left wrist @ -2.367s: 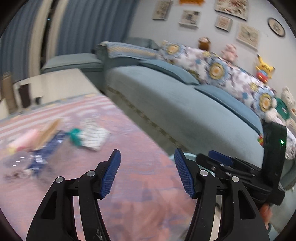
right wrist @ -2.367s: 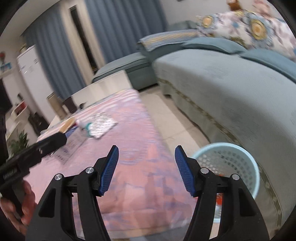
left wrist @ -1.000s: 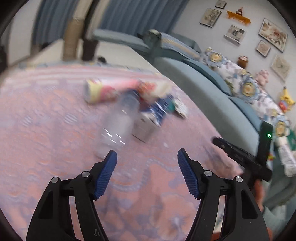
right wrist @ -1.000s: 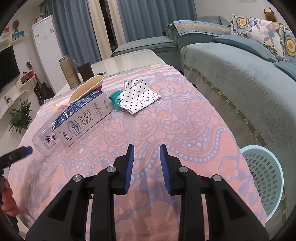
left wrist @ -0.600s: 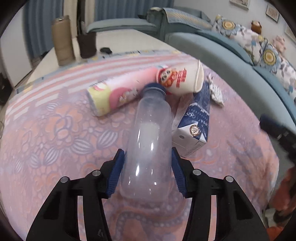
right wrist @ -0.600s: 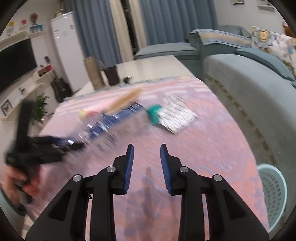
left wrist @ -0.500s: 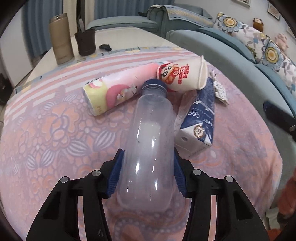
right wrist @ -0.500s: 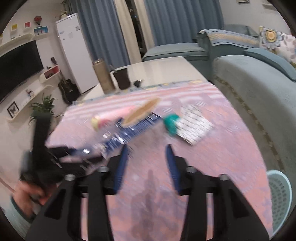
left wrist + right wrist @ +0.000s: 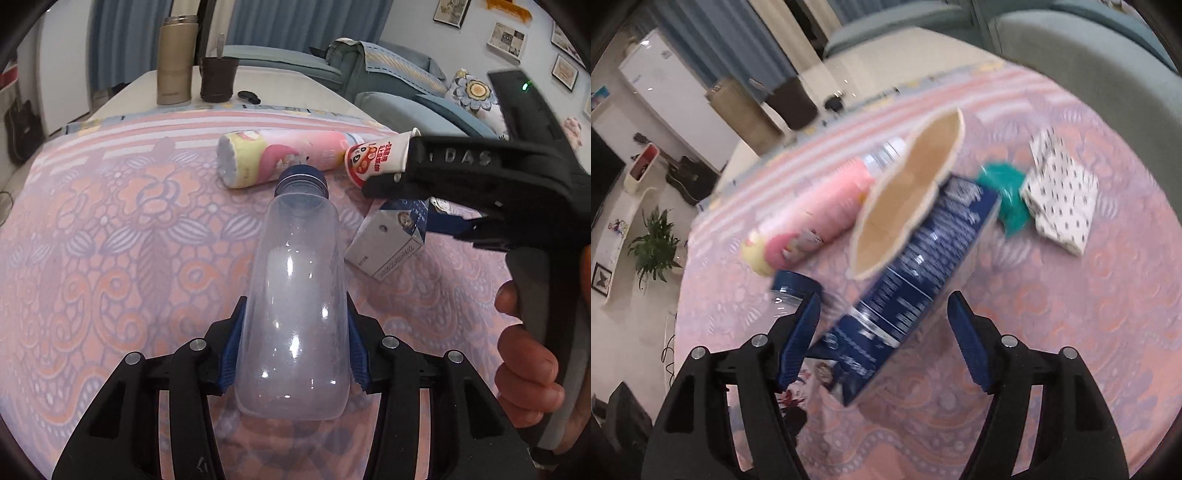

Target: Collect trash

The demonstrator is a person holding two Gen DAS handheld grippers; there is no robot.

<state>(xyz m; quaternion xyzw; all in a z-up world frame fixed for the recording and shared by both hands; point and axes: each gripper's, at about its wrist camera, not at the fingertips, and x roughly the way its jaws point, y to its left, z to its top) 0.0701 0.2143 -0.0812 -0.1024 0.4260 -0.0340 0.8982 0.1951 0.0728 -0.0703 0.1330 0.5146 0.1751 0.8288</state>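
the left claw (image 9: 293,349) is pinching the clear plastic bottle (image 9: 295,295) across its wide lower body, both blue pads against its sides after the jaws have just been closing on it; the bottle lies on the patterned desk cloth (image 9: 110,258) with its blue cap toward 12 o'clock, almost touching the pink snack tube (image 9: 280,158). the right claw (image 9: 884,341) is spread, its jaws having just been opening, and the blue milk carton (image 9: 916,295) sits between them with neither pad on it. a crushed paper cup (image 9: 908,195) rests across the carton's far end at 12 o'clock, and a teal scrap (image 9: 1006,194) and a dotted napkin (image 9: 1062,199) lie at 1 o'clock. to do this well, i judge the thin bottle wants a firm but gentle squeeze, since it may buckle or slip; lift it straight up so the cap clears the tube. for the carton, centre the pads on its long flat sides before closing, low enough to avoid snagging the cup.
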